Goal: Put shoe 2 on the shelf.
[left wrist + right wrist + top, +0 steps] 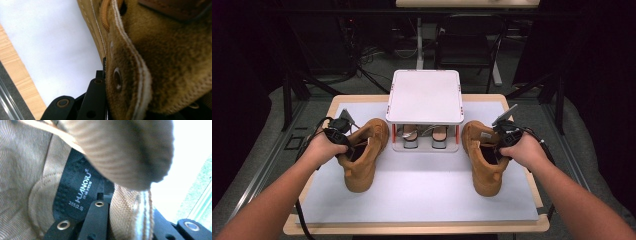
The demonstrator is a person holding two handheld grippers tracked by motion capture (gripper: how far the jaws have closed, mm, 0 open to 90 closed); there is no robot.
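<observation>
The left hand-held gripper [343, 140] is clamped on the collar edge of the left boot [362, 156], and the right hand-held gripper [500, 142] is clamped on the collar of the right boot [482, 160]. Both boots stand on the white mat [422, 195] of the worktop, one towards each side edge, flanking the small shoe rack [425, 97] at the far edge. A firm bite on the stitched collar should be kept, and each boot lifted level, so the soft suede is not pulled free.

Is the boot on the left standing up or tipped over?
Tipped. The left boot leans on its side on the white mat, opening turned toward the left gripper, which is shut on its collar.
</observation>
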